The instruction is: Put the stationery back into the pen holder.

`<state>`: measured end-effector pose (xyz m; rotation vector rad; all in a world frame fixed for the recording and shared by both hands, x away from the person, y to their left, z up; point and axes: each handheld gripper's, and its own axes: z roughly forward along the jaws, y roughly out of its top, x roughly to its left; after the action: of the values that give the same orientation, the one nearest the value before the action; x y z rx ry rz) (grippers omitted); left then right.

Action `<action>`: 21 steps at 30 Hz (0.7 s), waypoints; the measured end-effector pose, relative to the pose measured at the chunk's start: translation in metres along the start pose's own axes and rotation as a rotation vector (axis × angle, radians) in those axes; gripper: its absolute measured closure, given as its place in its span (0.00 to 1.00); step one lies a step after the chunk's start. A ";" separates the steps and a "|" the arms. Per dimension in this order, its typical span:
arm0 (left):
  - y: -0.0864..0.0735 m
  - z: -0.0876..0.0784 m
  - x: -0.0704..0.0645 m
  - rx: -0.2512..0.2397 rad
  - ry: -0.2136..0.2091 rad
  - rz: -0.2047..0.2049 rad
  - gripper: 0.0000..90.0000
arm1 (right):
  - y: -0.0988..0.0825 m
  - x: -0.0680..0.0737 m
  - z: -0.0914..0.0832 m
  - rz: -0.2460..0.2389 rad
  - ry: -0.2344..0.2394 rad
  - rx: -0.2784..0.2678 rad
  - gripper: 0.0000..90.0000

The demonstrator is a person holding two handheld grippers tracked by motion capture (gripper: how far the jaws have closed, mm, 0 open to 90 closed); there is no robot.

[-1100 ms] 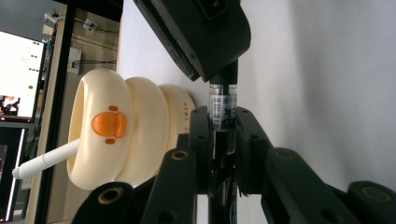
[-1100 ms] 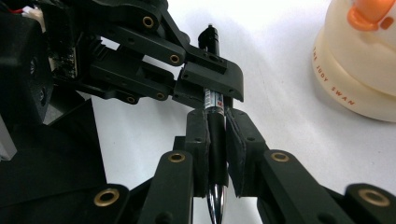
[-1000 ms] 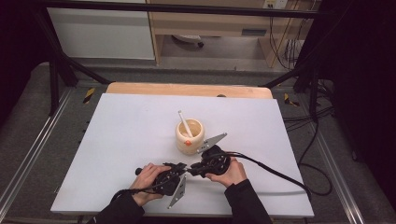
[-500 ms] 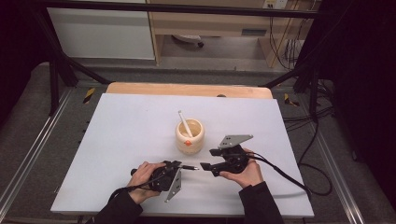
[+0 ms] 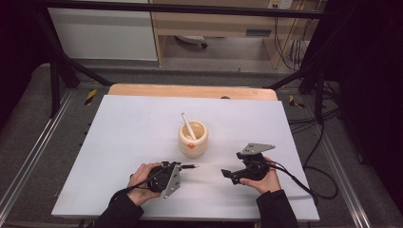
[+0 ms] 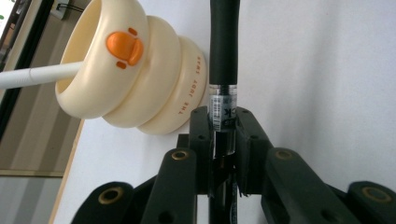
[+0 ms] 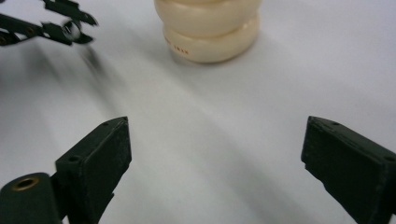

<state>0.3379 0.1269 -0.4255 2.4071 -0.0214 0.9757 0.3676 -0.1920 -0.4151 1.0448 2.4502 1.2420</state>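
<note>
— Where's the pen?
— Clamped in the left tongs, low over the desk, near side of the cream pot.
— And the right tongs?
— Right of the pen, apart from it — jaws just opened wide, nothing between them.

- table is lit bright and even from above, room around it pretty dark
- right gripper view is motion-blurred, far left gripper smeared
- left gripper view is sharp, soft shadows

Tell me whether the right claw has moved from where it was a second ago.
Yes. In the high view the right claw has pulled away to the right of the cream pen cup, and its jaws have just been opening, with nothing between them.
</note>
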 end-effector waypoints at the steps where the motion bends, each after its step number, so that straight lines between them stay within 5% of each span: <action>1: -0.001 0.000 0.001 -0.008 -0.002 -0.018 0.88 | -0.004 -0.002 0.000 0.013 -0.001 0.002 0.07; 11: -0.008 -0.007 0.010 -0.044 -0.024 -0.234 0.87 | -0.032 -0.022 -0.007 0.062 -0.044 0.009 0.02; 21: -0.015 -0.014 0.025 -0.099 -0.028 -0.453 0.87 | -0.045 -0.033 -0.019 0.042 -0.049 -0.015 0.01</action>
<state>0.3506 0.1511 -0.4083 2.1954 0.4363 0.7104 0.3605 -0.2440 -0.4423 1.1149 2.3905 1.2304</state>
